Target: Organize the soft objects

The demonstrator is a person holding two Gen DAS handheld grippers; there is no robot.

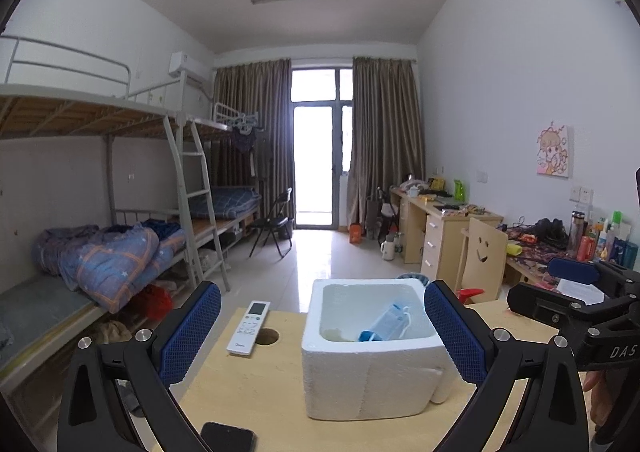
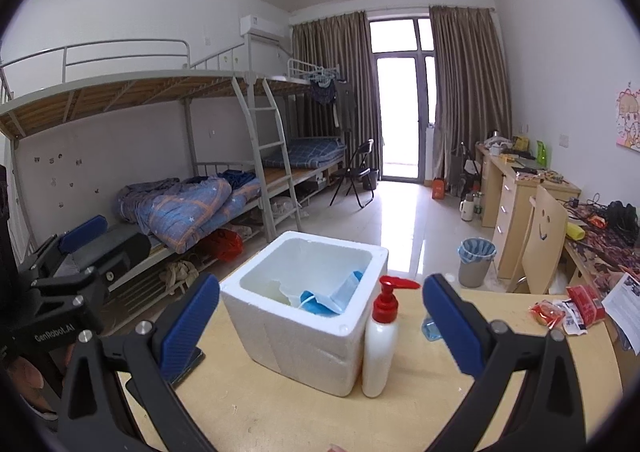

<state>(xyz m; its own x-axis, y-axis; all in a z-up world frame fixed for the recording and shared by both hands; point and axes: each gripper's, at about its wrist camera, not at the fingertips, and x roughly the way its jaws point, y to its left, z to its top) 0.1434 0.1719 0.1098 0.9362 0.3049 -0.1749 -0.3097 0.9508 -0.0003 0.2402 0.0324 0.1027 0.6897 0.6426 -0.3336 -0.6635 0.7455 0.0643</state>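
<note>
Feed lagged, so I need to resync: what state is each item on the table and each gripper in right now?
Foam box: upright, lid off, open.
Face masks: inside the box, crumpled.
Pump bottle: upright, against the box's side.
Remote: flat, face up.
Phone: flat, screen dark.
Snack packets: lying loose on the table.
Left gripper: open, empty.
Right gripper: open, empty.
</note>
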